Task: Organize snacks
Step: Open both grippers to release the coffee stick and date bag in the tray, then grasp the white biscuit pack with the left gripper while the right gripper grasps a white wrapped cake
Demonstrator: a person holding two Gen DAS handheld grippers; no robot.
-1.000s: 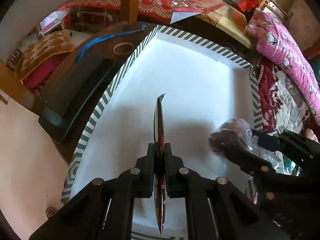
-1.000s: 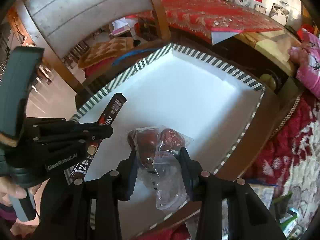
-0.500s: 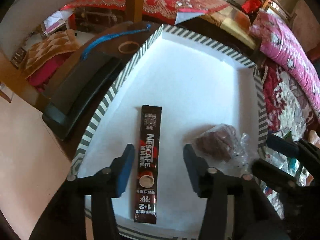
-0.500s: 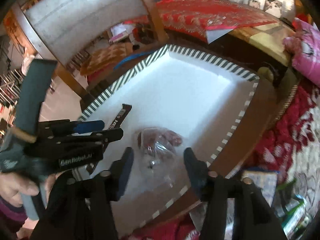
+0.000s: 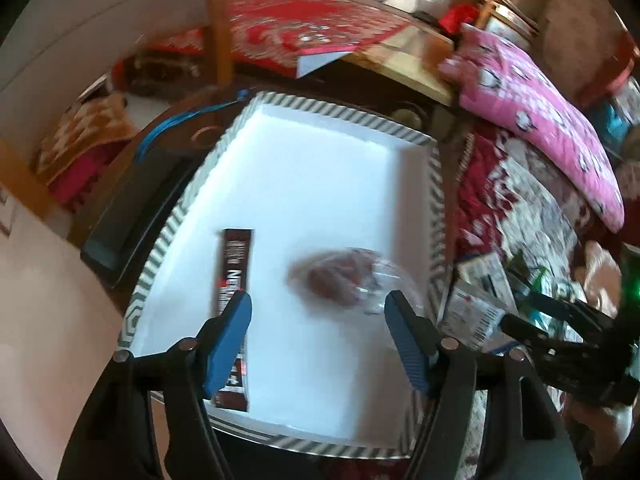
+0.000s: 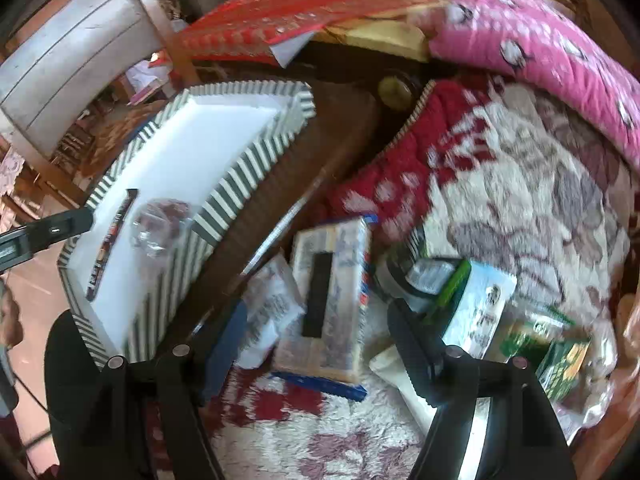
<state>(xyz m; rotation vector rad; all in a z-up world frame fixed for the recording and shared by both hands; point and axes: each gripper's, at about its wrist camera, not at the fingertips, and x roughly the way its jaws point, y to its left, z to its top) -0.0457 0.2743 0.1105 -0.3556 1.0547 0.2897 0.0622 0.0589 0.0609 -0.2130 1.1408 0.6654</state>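
A: Left wrist view: what is seen nearest the camera?

B: The left gripper (image 5: 318,312) is seen at the bottom of the frame, its blue-padded jaws spread wide with nothing pressed between them; they have just been opening. Past them, a dark coffee stick (image 5: 233,280) is laid flat in the lower left of the white tray (image 5: 320,184), partly hidden by the left finger. A clear bag of dark snacks (image 5: 340,278) is found to its right, apart from it, near the tray's striped right wall.

A: And the right wrist view?

B: The right gripper (image 6: 316,320) is shown at the bottom, jaws also wide and empty, likewise just opened. Below them, boxes and packets are scattered on a red and white floral blanket (image 6: 520,184): a blue-edged box (image 6: 340,288) at centre, a white and green carton (image 6: 476,304) to the right. Farther off, at the left of the frame, the tray is seen with both items inside. A pink quilt (image 6: 540,40) is spread across the upper right.
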